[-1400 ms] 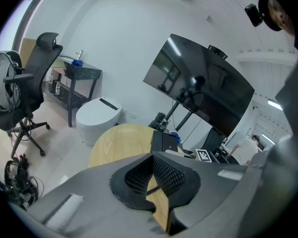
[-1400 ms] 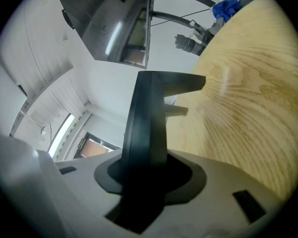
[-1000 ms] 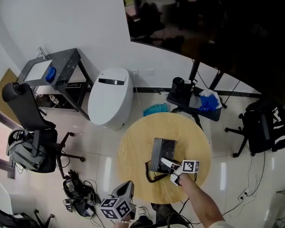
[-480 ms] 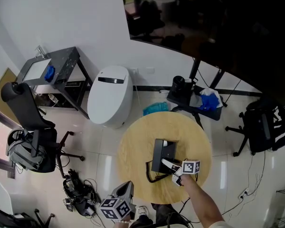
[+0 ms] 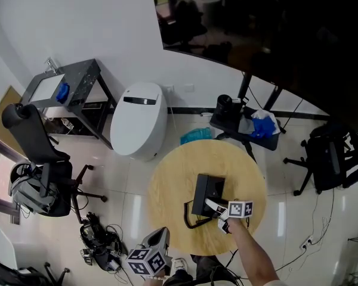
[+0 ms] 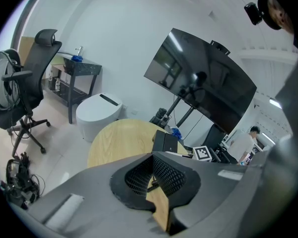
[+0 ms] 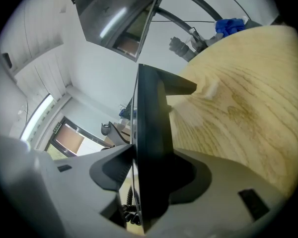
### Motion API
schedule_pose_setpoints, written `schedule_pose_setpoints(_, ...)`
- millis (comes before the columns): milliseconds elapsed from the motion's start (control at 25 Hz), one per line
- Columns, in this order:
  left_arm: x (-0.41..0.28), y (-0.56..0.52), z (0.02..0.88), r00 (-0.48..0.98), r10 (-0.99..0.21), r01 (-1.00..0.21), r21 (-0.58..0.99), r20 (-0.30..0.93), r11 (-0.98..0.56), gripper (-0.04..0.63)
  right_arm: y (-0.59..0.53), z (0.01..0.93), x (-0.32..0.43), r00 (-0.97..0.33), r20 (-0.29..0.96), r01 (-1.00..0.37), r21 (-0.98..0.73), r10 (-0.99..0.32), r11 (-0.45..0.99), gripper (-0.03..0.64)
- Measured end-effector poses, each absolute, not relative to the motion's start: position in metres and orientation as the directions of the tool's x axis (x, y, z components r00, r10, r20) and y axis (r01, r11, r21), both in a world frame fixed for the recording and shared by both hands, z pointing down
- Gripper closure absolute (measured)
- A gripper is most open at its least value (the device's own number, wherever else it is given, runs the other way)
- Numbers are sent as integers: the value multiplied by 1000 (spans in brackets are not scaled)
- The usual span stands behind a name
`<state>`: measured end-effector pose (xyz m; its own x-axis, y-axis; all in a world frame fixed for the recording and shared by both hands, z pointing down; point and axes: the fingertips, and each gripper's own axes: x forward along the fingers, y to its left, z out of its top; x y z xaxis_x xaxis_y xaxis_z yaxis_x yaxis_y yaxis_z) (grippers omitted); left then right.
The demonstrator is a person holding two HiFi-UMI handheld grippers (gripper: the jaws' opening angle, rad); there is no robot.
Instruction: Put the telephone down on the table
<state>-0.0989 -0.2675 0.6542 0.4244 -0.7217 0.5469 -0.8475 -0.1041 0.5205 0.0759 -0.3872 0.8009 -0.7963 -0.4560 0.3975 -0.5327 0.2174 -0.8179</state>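
Note:
A black telephone [image 5: 204,194] rests on the round wooden table [image 5: 173,183], its coiled cord [image 5: 194,222] trailing toward the near edge. My right gripper [image 5: 210,206] reaches in from the near right and holds the phone's near edge. In the right gripper view the telephone [image 7: 151,113] stands edge-on between the jaws of the right gripper [image 7: 149,167]; the jaws are opening, and I see no gap at the pads. My left gripper [image 5: 161,234] hangs off the table's near-left edge, away from the phone. In its own view, the left gripper [image 6: 152,175] has its jaws together on nothing, and the telephone [image 6: 165,143] lies beyond.
A white rounded appliance [image 5: 137,121] stands on the floor beyond the table, with a grey metal stand [image 5: 68,91] and a black office chair [image 5: 36,154] to the left. A black stand holding blue cloth [image 5: 250,127] sits behind the table. Cables [image 5: 98,240] lie at the near left.
My right gripper has sunk a little with the telephone, which now lies lower and flatter on the table. The left gripper has stayed where it was.

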Motion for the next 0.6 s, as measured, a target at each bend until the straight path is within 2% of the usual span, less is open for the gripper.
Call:
schedule_pose_setpoints(200, -98, -270, 652, 432, -722, -844, 524, 540, -113, 609, -386, 812, 89, -740, 504, -628, -756, -446, 187, 330)
schedule_pose_setpoints(440, -92, -273, 654, 445, -715, -839, 530, 539, -123, 609, -386, 815, 96, -706, 560, -684, -697, -433, 213, 316)
schedule_pose_setpoints(600, -95, -275, 654, 448, -714, -838, 532, 539, -125, 609, -387, 819, 102, -623, 656, -776, -587, -427, 230, 283)
